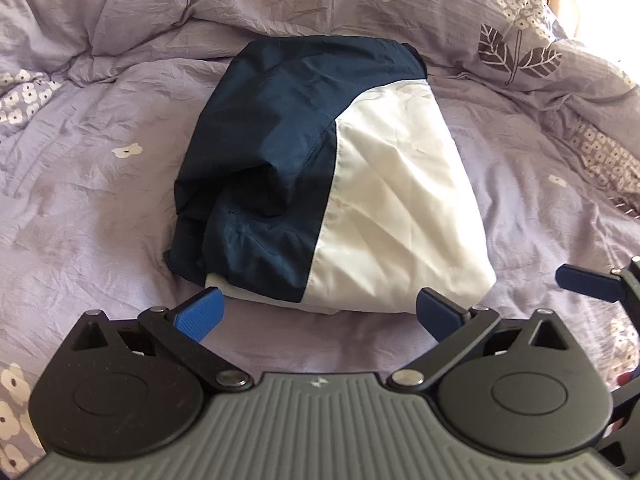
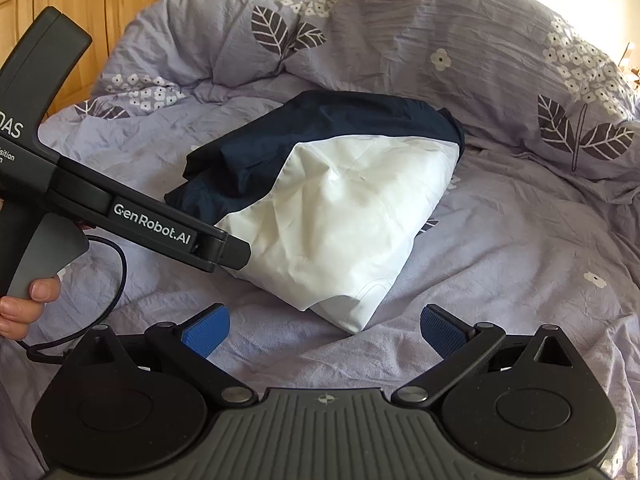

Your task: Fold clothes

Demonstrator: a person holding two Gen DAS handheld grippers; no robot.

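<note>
A navy and white garment [image 1: 320,184] lies folded into a compact bundle on a lilac duvet [image 1: 100,160]. In the left wrist view my left gripper [image 1: 320,314] is open just in front of the bundle's near edge, nothing between its blue pads. One blue finger of the right gripper [image 1: 588,280] shows at the right edge. In the right wrist view the same garment [image 2: 340,208] sits ahead of my open right gripper [image 2: 326,330], whose pads are empty. The left gripper's body [image 2: 132,216] reaches in from the left, its tip against the bundle's left side.
The duvet [image 2: 500,240] has leaf and flower prints and bunches up in high folds behind the garment. A hand [image 2: 24,308] grips the left tool's handle, with a cable looping below it. Wooden wardrobe doors [image 2: 80,0] stand at the back left.
</note>
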